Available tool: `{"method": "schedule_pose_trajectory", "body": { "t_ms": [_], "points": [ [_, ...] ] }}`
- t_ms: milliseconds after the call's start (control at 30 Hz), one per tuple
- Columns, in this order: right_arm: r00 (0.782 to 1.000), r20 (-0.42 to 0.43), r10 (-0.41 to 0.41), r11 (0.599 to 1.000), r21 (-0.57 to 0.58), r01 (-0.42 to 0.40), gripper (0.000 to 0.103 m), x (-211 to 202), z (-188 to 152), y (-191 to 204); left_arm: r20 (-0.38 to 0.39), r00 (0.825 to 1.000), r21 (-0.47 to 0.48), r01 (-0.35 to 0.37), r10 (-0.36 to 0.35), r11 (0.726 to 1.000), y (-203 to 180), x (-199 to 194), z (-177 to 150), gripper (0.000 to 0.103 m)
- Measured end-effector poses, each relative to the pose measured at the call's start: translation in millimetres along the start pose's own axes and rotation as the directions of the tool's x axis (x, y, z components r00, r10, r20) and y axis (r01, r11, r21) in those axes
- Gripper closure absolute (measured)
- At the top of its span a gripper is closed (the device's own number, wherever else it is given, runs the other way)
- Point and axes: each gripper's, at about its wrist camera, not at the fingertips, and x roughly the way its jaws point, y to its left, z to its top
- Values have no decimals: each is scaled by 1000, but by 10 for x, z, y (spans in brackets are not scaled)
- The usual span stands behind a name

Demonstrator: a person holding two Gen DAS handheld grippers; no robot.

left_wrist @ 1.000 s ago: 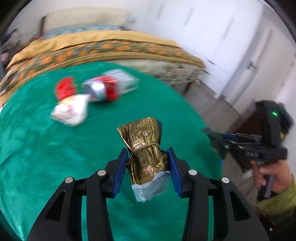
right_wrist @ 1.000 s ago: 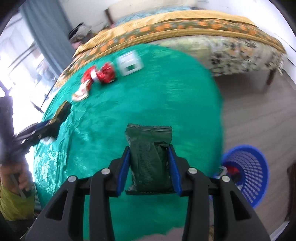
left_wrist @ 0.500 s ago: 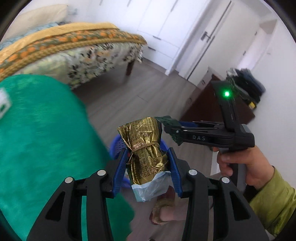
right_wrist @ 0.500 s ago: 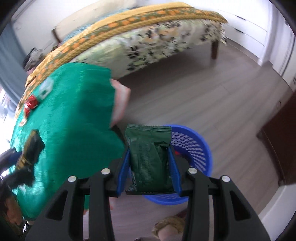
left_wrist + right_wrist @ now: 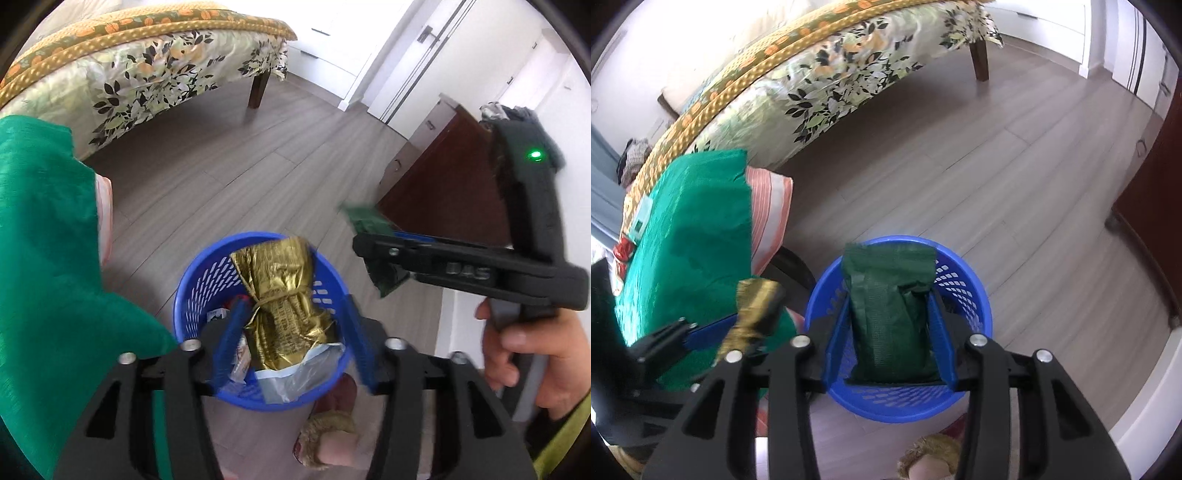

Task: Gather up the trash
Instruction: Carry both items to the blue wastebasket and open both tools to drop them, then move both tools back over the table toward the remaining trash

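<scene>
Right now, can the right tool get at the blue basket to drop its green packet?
Probably yes. The right tool holds the green packet directly above the blue basket, whose mouth is open, with nothing between them. The left tool and its gold wrapper are off to one side and do not seem to block it.

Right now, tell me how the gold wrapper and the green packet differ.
The gold wrapper is shiny, crinkled and cinched at its middle; the green packet is matte, flat and rectangular. The gold wrapper sits loose between the left gripper's spread pads, with a gap on one side; the green packet is clamped in the right gripper. Clear plastic hangs below the gold wrapper, none below the green packet. Both hang over the blue basket.
</scene>
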Motion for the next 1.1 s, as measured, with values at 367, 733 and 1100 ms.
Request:
{"method": "schedule_pose_trajectory", "body": {
  "t_ms": [367,733,1100],
  "points": [
    [991,130,-35,999,18,33,16,-252,16,-25,158,983,25,-94,89,995,-147,-623,-32,7],
    [929,360,88,953,-301,26,5,-547,-309,998,260,918,-136,-272,300,953,349,-1890,-667,5],
    [976,115,186,833,-546,-94,5,-212,-776,3010,146,805,-438,-469,576,767,1756,-2959,-1647,5]
  ]
}}
